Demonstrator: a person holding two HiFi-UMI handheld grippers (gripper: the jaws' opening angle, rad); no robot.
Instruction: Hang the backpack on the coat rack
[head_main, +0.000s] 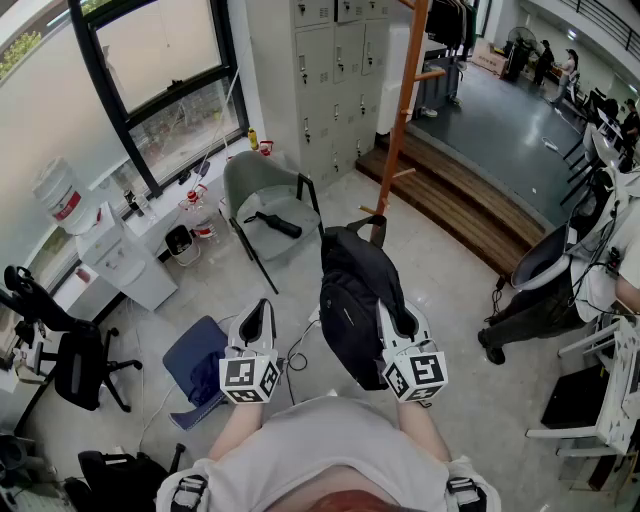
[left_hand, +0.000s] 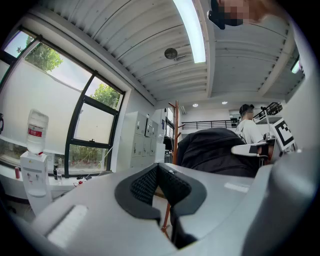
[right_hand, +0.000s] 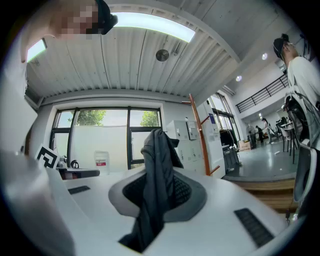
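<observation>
The black backpack (head_main: 352, 300) hangs in front of me from my right gripper (head_main: 394, 320). In the right gripper view that gripper (right_hand: 159, 187) is shut on a dark strap of the backpack (right_hand: 156, 165), which runs up between the pads. My left gripper (head_main: 262, 310) is level to the left of the bag; its pads (left_hand: 146, 184) meet with nothing between them. The bag (left_hand: 215, 150) bulges just right of its jaws. The coat rack (head_main: 400, 120), an orange pole with short pegs, stands beyond the bag, apart from it, and shows as the pole (right_hand: 200, 135) right of the strap.
A grey chair (head_main: 262, 205) with a black item on its seat stands left of the rack. A blue stool (head_main: 195, 360) sits below my left gripper. Grey lockers (head_main: 330, 70) lie behind, a wooden step (head_main: 460, 205) to the right, where a person (head_main: 600, 265) sits.
</observation>
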